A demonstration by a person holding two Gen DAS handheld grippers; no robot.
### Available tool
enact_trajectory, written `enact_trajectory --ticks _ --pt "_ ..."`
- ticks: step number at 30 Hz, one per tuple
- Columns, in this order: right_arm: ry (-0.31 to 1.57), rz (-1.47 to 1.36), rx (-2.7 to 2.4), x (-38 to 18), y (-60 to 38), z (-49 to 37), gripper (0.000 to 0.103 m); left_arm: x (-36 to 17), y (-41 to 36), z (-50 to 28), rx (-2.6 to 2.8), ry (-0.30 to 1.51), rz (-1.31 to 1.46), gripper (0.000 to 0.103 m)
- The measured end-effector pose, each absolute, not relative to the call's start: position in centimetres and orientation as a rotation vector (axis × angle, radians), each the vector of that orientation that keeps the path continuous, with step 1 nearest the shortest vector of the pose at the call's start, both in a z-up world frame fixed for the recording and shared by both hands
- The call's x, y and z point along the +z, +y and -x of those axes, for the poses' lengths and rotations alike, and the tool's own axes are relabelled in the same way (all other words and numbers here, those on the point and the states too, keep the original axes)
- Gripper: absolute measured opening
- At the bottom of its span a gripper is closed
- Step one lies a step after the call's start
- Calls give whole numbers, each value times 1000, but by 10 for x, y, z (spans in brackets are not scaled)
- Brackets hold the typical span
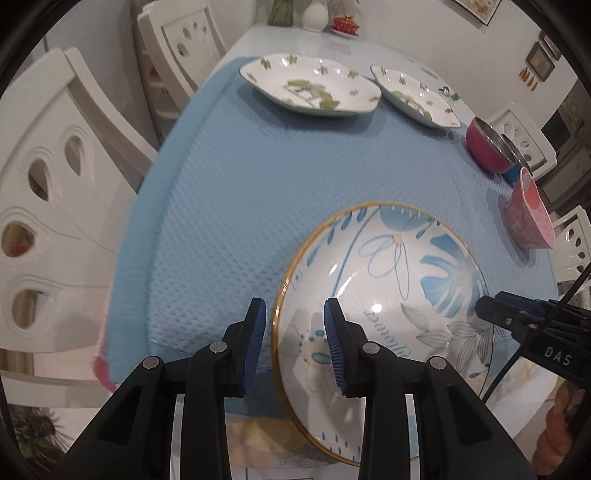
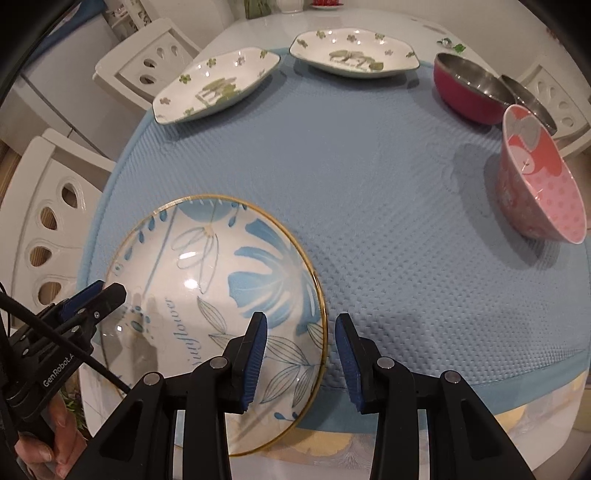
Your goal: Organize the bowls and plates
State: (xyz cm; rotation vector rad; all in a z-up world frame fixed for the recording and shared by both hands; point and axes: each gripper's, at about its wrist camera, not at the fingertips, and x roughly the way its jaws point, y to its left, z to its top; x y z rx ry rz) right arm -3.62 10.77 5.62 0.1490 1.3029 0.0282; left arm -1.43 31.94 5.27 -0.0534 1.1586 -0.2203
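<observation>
**Sorting barely started – big plate straddled, nothing stacked**

L→R: left tool (image 1: 293, 345) jaws spread astride the left rim of the blue-flower plate (image 1: 384, 291), no pinch visible. Right tool (image 2: 301, 356) likewise astride its right rim. Plate sits at near table (image 2: 369, 22) edge on blue mat (image 2: 369, 184). Two green-flower plates (image 2: 216, 86) apart at back, red bowl (image 2: 469, 90), pink bowl (image 2: 539, 184) right. All still to group.

Left gripper (image 1: 294, 345) points steeply down, fingers (image 1: 334, 343) apart. Right gripper (image 2: 301, 356) points steeply down too, fingers parted. A hand (image 2: 55, 439) grips the left handle.
</observation>
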Motion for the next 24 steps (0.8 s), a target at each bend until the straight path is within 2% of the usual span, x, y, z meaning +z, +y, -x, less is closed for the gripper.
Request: enact_trajectory --ticks 5,18,22,24 --pt "1204 -138 28 88 107 36 37 75 323 10 -209 1097 57 30" --pt "943 -126 37 173 123 12 40 179 333 -20 -220 826 76 33" --pt "912 -139 33 187 122 2 55 196 335 -29 -227 786 98 37" --pt "901 -146 31 191 122 -3 55 201 333 -33 -239 769 103 37"
